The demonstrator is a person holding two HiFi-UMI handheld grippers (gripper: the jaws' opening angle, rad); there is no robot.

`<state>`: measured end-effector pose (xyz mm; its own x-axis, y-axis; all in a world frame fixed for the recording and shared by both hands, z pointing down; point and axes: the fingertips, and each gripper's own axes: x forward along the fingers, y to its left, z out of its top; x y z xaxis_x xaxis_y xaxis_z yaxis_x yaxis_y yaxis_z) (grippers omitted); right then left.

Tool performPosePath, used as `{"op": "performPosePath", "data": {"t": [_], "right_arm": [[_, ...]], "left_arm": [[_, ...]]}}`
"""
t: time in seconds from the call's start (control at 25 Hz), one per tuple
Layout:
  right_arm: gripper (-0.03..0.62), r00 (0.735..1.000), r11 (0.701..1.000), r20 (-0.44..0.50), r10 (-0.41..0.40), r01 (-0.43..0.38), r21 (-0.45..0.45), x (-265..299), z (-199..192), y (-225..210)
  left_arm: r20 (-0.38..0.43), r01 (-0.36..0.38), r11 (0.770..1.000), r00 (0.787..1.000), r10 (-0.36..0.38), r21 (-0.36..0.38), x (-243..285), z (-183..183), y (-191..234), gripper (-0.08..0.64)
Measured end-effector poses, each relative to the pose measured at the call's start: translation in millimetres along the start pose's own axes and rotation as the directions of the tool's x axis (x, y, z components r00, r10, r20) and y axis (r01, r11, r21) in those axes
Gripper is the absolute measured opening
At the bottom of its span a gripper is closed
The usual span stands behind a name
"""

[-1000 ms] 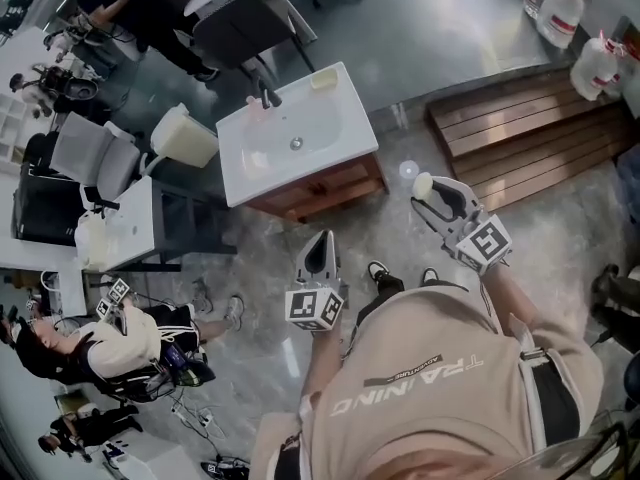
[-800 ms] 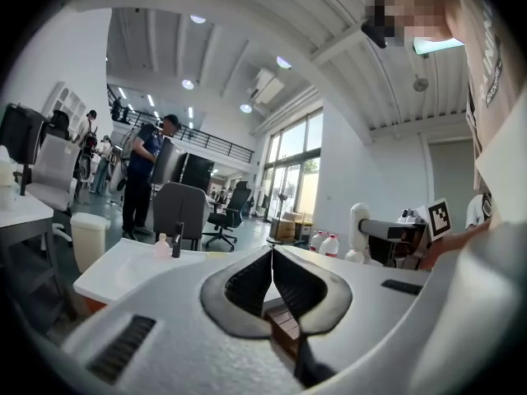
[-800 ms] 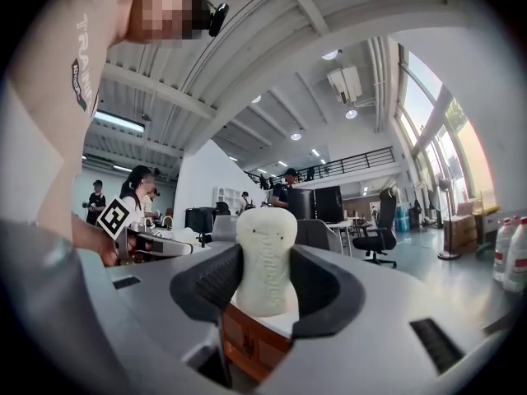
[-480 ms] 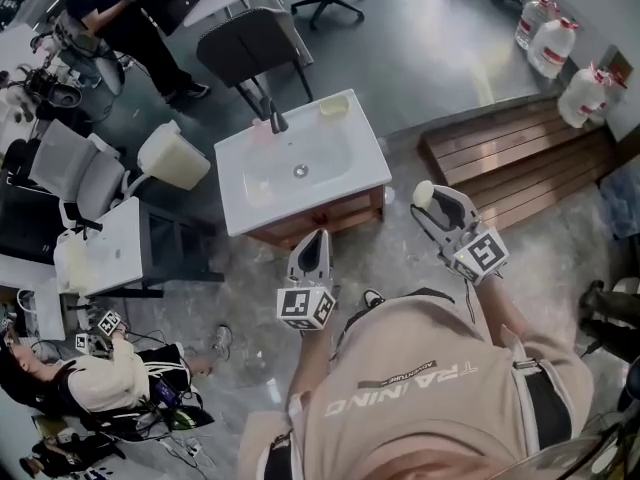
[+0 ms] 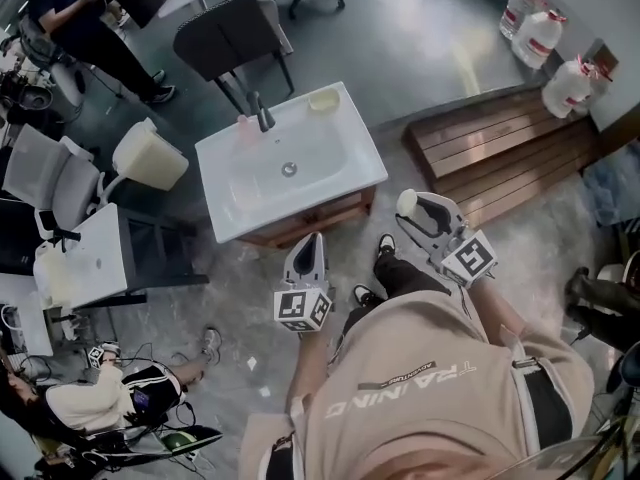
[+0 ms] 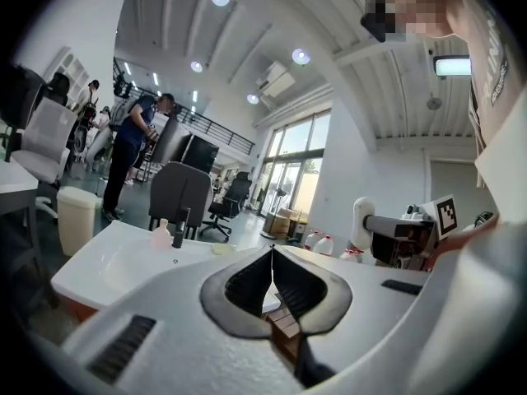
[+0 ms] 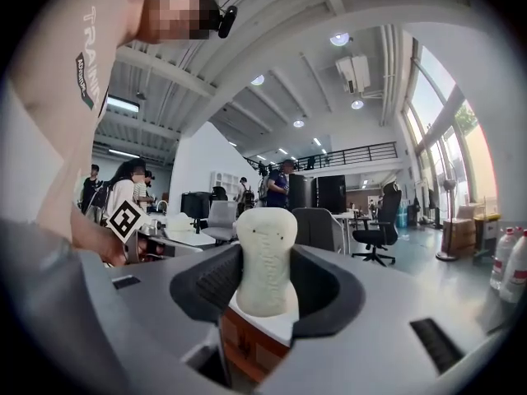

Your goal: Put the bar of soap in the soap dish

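Now, right gripper (image 5: 412,208) jaws clamp the bar of soap (image 7: 265,262); left gripper (image 5: 314,239) jaws meet, empty; soap dish (image 5: 323,100) sits at sink's (image 5: 335,146) back-right corner.

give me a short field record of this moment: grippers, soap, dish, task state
left gripper: shut, nothing between the jaws, held in front of the washbasin
right gripper: shut on the bar of soap, which stands upright between the jaws
soap dish: on the washbasin's far right corner, apart from the soap
faucet: at the back rim, pink bottle beside it
task state: soap not yet in the dish
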<state>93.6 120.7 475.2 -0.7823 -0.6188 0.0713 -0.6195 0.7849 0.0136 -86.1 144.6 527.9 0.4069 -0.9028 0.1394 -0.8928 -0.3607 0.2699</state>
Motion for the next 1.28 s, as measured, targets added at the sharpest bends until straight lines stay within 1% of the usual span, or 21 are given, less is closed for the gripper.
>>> {"op": "performPosePath", "data": {"t": [0.12,0.24,0.36,0.48,0.6,0.72,0.84,0.92,1.12,1.24,1.28], "right_arm": [[0.167,1.000,0.999,-0.005,0.012,-0.012,0.030,16.7,-3.9,-9.9],[0.167,0.999,0.998,0.006,0.033,-0.033,0.060,45.0,-13.0,-25.3],[0.167,0.998,0.996,0.020,0.068,-0.069,0.056,81.6,-12.9,-46.0],[0.167,0.994,0.995,0.060,0.088,-0.090,0.034,116.8,0.4,-73.6],[0.167,0.993,0.995,0.075,0.093,-0.095,0.030,137.8,7.9,-103.8],[0.167,0.991,0.994,0.078,0.105,-0.107,0.018,151.8,8.2,-135.8],[0.167,0.993,0.992,0.049,0.112,-0.115,0.051,165.2,-0.6,-163.4],[0.167,0.992,0.991,0.044,0.121,-0.123,0.055,175.4,-3.8,-178.6],[0.167,0.987,0.987,0.030,0.158,-0.159,0.034,201.1,-12.6,-203.5],[0.167,0.982,0.983,0.046,0.185,-0.185,-0.010,218.3,-7.4,-211.2],[0.167,0.981,0.983,0.048,0.186,-0.185,-0.008,222.3,-7.5,-212.0]], "left_arm": [[-0.003,-0.018,1.000,1.000,0.018,-0.011,7.4,4.4,9.7,0.011],[-0.014,-0.051,0.999,0.999,0.051,0.004,19.8,10.0,32.1,0.011],[-0.027,-0.090,0.996,0.996,0.090,0.021,38.9,19.9,56.5,0.011],[-0.041,-0.109,0.993,0.993,0.111,0.041,67.1,35.8,73.4,0.011],[-0.048,-0.115,0.992,0.992,0.117,0.046,101.0,50.7,79.1,0.011],[-0.039,-0.112,0.992,0.993,0.115,0.058,138.9,65.4,78.2,0.011],[-0.032,-0.110,0.991,0.993,0.113,0.078,170.7,77.3,79.4,0.011],[-0.033,-0.115,0.990,0.992,0.118,0.082,187.3,80.9,83.2,0.011],[-0.052,-0.158,0.985,0.985,0.162,0.070,213.7,79.4,101.0,0.011],[-0.055,-0.163,0.985,0.985,0.167,0.064,226.0,79.9,110.3,0.011],[-0.059,-0.161,0.985,0.985,0.165,0.064,228.4,79.6,113.1,0.011]]}}
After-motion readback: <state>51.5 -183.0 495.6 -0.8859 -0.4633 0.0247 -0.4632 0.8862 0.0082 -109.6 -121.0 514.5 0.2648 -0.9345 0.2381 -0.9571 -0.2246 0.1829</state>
